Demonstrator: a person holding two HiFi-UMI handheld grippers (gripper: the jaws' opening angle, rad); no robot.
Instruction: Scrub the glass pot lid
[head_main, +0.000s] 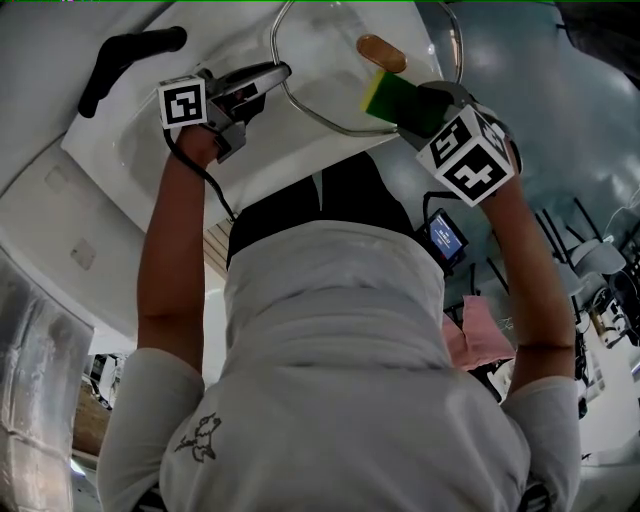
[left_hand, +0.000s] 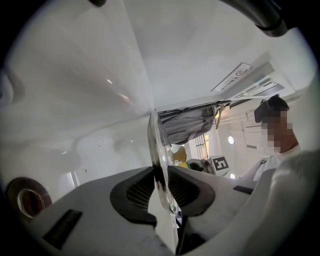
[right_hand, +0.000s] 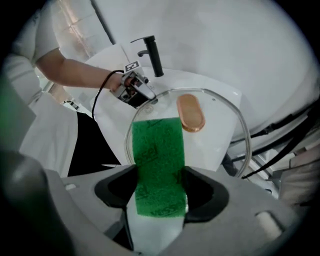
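The left gripper (left_hand: 161, 185) is clamping the rim of the glass pot lid (left_hand: 154, 145), with its pads pressing on both faces of the glass. It is holding the lid over the white sink (head_main: 140, 150). The right gripper (right_hand: 160, 192) is squeezing a green-and-yellow sponge (right_hand: 159, 165) between its jaws. The green scouring side is reaching ahead of the jaws onto the lid's near edge, though actual contact is hard to confirm. Just beyond the sponge's tip, the lid's brown knob (right_hand: 190, 112) is showing. A black faucet (right_hand: 152, 50) is standing farther off, past the left gripper.
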